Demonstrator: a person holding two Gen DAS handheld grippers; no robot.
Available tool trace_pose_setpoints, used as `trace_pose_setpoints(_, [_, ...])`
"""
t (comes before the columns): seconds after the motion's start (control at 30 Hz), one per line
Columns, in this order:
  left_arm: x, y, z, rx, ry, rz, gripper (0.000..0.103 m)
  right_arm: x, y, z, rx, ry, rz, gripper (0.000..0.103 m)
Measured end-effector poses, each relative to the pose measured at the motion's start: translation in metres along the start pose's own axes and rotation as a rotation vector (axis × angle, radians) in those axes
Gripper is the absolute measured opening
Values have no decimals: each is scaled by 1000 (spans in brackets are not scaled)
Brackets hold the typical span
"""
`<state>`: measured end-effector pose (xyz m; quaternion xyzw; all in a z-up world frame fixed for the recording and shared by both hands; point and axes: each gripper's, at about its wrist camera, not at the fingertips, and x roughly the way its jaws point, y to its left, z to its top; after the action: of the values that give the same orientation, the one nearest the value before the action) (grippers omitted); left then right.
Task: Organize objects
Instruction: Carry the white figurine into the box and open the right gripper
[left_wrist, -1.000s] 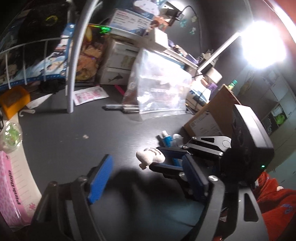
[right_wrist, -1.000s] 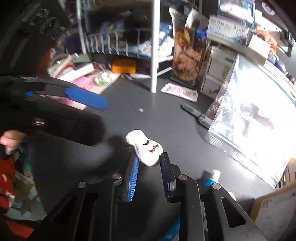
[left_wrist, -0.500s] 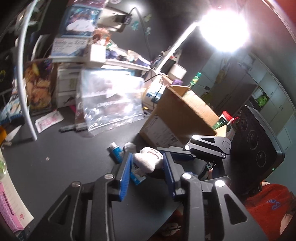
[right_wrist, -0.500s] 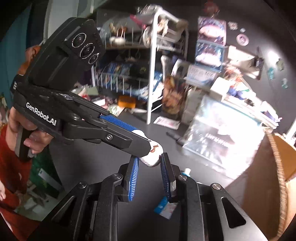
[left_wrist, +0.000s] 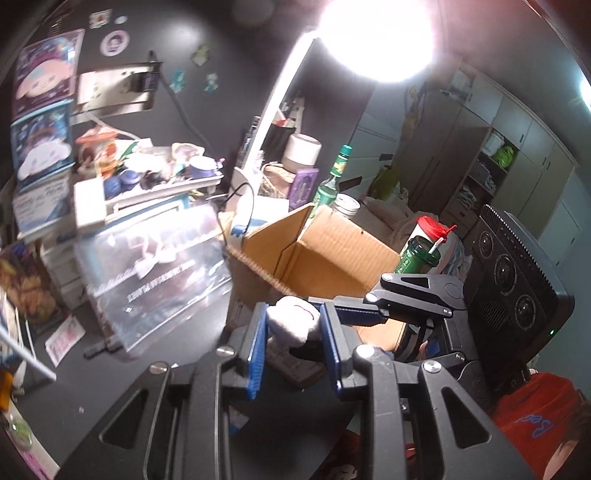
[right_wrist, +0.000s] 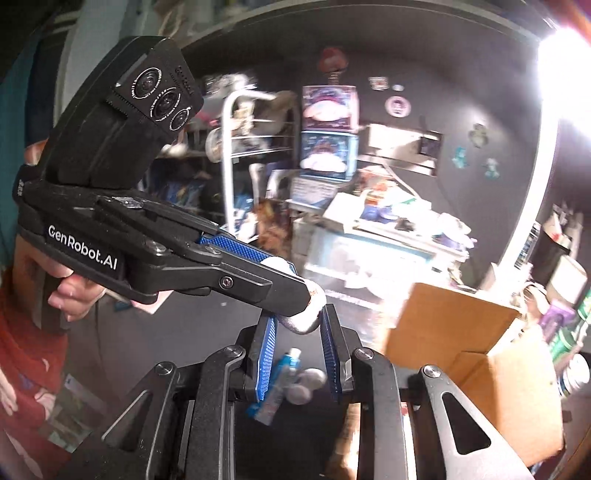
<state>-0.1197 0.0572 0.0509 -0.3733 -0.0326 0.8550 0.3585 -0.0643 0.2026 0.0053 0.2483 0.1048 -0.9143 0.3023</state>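
Cluttered and dim, the room is lit by one glaring lamp (left_wrist: 373, 37) over a dark worktop (left_wrist: 96, 384) crowded with boxes and packets.

Nearest the left camera, the left tongs (left_wrist: 293, 345) are closed onto a small white plush toy (left_wrist: 293, 321), its soft body squeezed between the blue pads (left_wrist: 257, 350). From the right camera the same plush toy (right_wrist: 304, 314) sits between the right tongs (right_wrist: 299, 354), whose blue pads stand either side of its lower end; whether they press it or are only close to it I cannot tell. So the toy is lifted off the worktop, between both tools, at what looks like a handover from one hand to the other.

Just beyond, on the worktop under the right tongs, lie a blue tube (right_wrist: 279, 384) and two pale round things (right_wrist: 304, 386) beside it, blurred, not yet picked up. Past the toy stands an open cardboard box (left_wrist: 325, 254) with its flaps up, probably where the things are meant to go, though its inside is hidden here. A clear plastic bag (left_wrist: 162, 273) leans to the left of the box.

Farther back are stacked cartons, a white wire rack (right_wrist: 231, 155), a green bottle (left_wrist: 332, 181) and cupboards (left_wrist: 517, 155) along the far wall.

As a judgement, the sorting is at an early or middle stage: one toy is in transit, nothing is visibly stowed, and the tube, the round pieces and much loose clutter remain.
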Motion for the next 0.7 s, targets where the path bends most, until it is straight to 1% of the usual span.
trace_pose_setpoints(0.17, [35, -13, 31, 28, 62, -25, 25, -9, -37, 4, 66, 31, -31, 19])
trace_pose_setpoints(0.27, [61, -17, 45, 31, 119, -33, 25, -9, -60, 3, 103, 75, -50, 19])
trace_pose_setpoints(0.37, [89, -19, 55, 30, 185, -32, 25, -3, -79, 1, 133, 142, -61, 19])
trace_pose_setpoints(0.57, [132, -18, 62, 9, 290, -15, 25, 11, -107, -8, 176, 261, -54, 19])
trace_pose_setpoints(0.63, [137, -21, 63, 33, 300, 19, 25, 17, -112, -13, 172, 301, -54, 19])
trace_pose_setpoints(0.7, [139, -24, 64, 37, 315, 19, 25, 21, -116, -15, 174, 336, -46, 19])
